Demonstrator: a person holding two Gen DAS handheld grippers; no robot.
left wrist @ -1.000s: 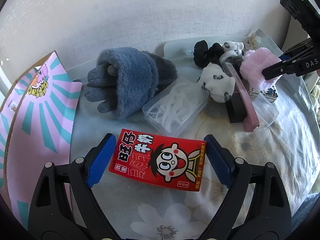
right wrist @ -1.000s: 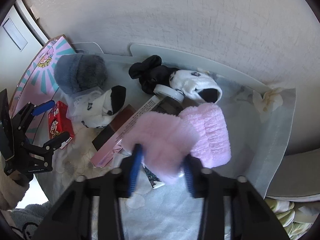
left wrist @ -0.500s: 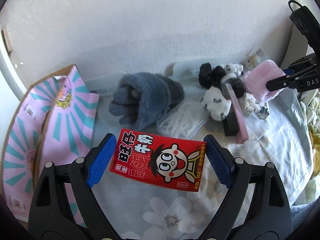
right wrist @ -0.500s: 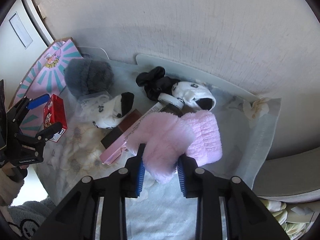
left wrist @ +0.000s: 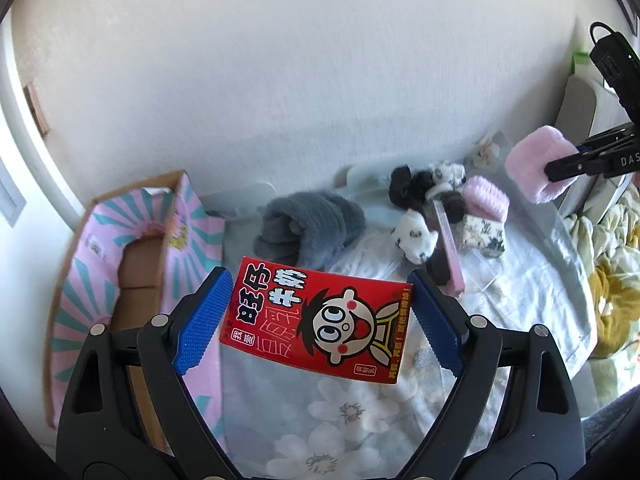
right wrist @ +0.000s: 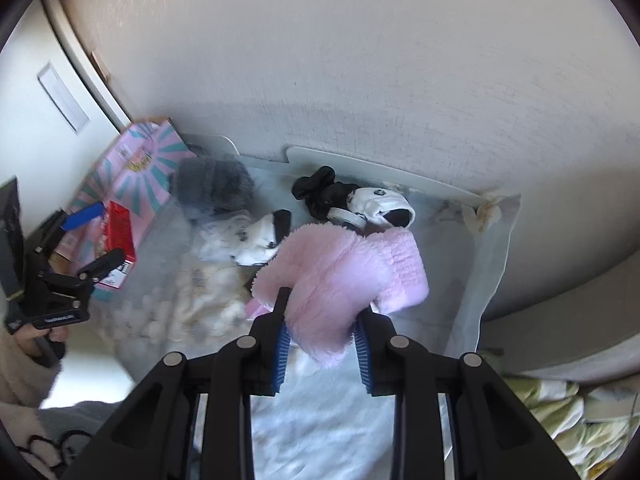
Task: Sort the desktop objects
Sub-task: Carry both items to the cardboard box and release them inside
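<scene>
Fingers first: left gripper (left wrist: 318, 316) blue pads set wide, clamped on both short ends of red milk carton (left wrist: 320, 322), carton held off the floral cloth (left wrist: 352, 408) w/ cartoon-face side up. Right gripper (right wrist: 322, 350) pads pinched nearly together on pink fluffy glove (right wrist: 326, 294); glove hangs clear above the cloth, cuff end twd wall. Largest to smallest: floral cloth covers the whole work surface up to white wall. Pink-and-teal cardboard box (left wrist: 100, 280) at far left, open top, brown inside showing, just beside left gripper. Grey fluffy gloves (left wrist: 308, 226) heaped mid-back, near box. Second pink glove (left wrist: 486, 200) lies on cloth in the cluster at back right, touching black scrunchie (left wrist: 404, 186) and black-and-white socks (left wrist: 416, 234). Long pink flat box (left wrist: 450, 248) lies beside the socks. Small floral-print box (left wrist: 482, 234) just beside pink glove. Clear plastic case under/behind carton, mostly hidden.
</scene>
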